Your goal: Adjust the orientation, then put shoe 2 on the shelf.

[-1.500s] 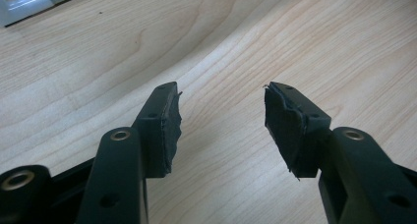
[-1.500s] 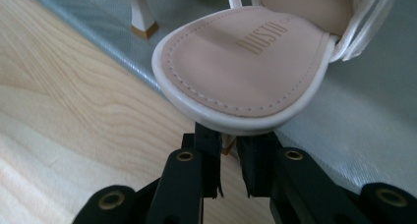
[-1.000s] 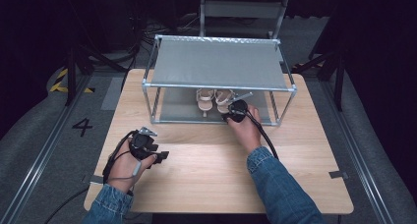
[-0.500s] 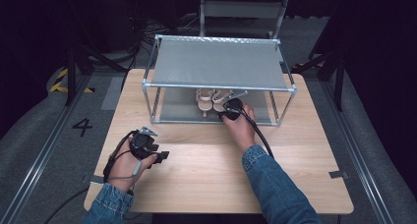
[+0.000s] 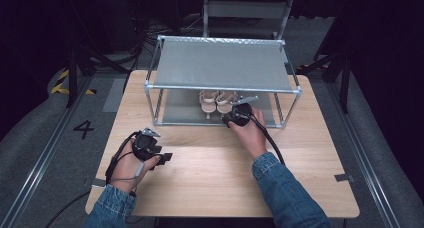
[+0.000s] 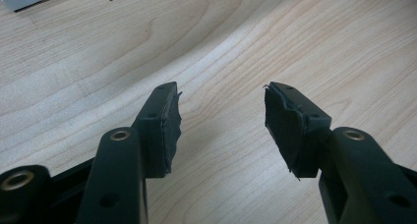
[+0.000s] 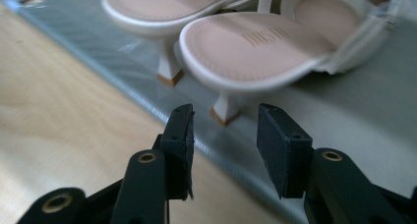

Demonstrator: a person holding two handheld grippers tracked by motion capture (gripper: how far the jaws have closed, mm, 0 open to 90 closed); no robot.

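A pair of cream heeled sandals (image 5: 216, 102) stands on the lower shelf of a grey metal shoe rack (image 5: 222, 63). In the right gripper view the nearer sandal (image 7: 255, 49) sits just beyond my right gripper (image 7: 225, 121), whose jaws stand open with its short heel (image 7: 225, 108) a little ahead of the gap between them. The second sandal (image 7: 167, 8) lies to its left. From above, my right gripper (image 5: 231, 119) is at the rack's front edge. My left gripper (image 5: 165, 157) rests low over the bare wooden table (image 5: 210, 178), open and holding nothing (image 6: 222, 117).
The rack's top shelf hangs over the sandals, and its front posts (image 5: 149, 104) and low front rail (image 7: 137, 94) border the opening. Black cables trail from both grippers. The table's edges drop to a grey floor with a marked "4" (image 5: 83, 129).
My right gripper has moved left and slightly back along the rack's front, closer to the sandals' heels. The left gripper has stayed in place.
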